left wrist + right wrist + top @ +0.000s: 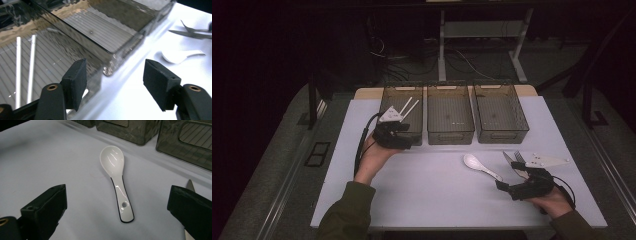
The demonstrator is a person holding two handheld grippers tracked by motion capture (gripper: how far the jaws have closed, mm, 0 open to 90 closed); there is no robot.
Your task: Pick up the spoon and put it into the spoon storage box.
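Cutlery sorting into three smoky bins is the work I judge to be in hand. Largest first: the white surface carries everything, and the three bins stand side by side along its far part. The left bin holds two white chopsticks, lying roughly parallel on its ribbed floor. The middle bin and right bin look empty from the high view, though their tinted walls make that a fair guess rather than a finding.

My left gripper sits at the near edge of the left bin; its fingers are spread apart with nothing between them, so I read the chopstick drop as finished. My right gripper rests low near the right edge of the surface, fingers parted wide and carrying nothing.

Remaining items lie on the surface ahead of the right gripper: a white ceramic spoon, bowl up, handle pointing toward the fingers, and beside it a knife and what appears to be a fork, lying close together.

Step assessed: between placements. The next move calls for bringing the right fingers forward over the spoon's narrow handle, closing squarely across it, since glazed ceramic may slip, then lifting it to an empty bin.
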